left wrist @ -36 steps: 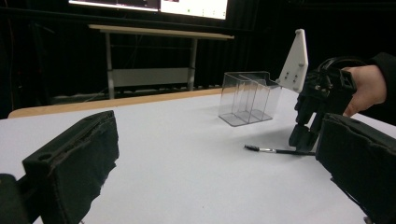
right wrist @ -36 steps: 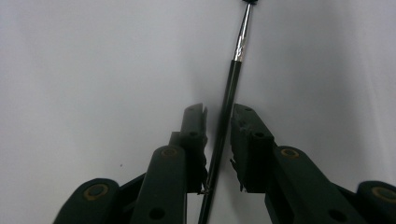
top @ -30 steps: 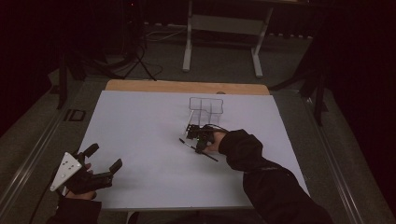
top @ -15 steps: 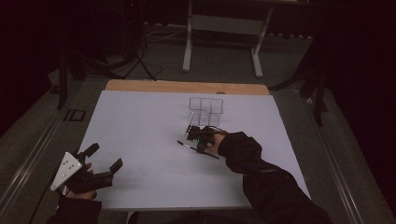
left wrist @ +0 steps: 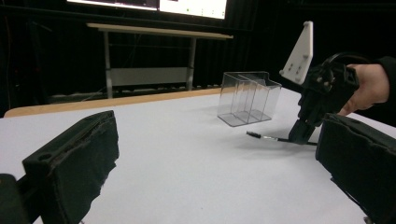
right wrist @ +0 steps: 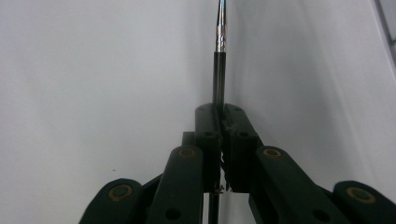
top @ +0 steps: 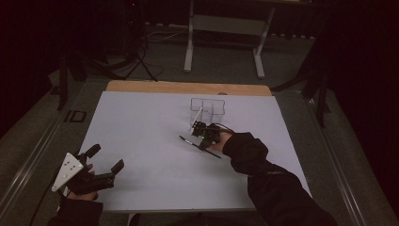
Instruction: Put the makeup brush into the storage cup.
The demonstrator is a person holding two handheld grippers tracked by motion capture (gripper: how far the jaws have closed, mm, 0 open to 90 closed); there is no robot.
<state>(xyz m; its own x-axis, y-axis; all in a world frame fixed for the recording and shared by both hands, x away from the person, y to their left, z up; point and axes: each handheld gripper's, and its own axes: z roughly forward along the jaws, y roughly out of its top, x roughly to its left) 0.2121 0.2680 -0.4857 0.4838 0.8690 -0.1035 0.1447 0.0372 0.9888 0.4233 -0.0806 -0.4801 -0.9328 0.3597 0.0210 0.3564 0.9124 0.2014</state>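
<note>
A thin black brush (top: 187, 140) with a silver collar lies on the white table (top: 141, 117), just in front of a clear two-part box (top: 208, 107). My right gripper (top: 203, 143) points down at the brush and is shut on its black handle (right wrist: 218, 74); the pads meet around it. The left gripper view shows the same grip (left wrist: 300, 135) low on the table, with the brush tip (left wrist: 261, 136) sticking out toward the box (left wrist: 247, 98). My left gripper (top: 106, 158) rests at the near left corner, open and with nothing between its jaws (left wrist: 219, 177).
The clear box stands upright near the far middle of the table. A wooden strip (top: 188, 87) borders the far edge. Beyond it, a metal stand (top: 223, 28) and cables sit on the dark floor.
The right hand has shifted slightly over the brush, and the brush has turned a little on the table. The left gripper has kept still.
</note>
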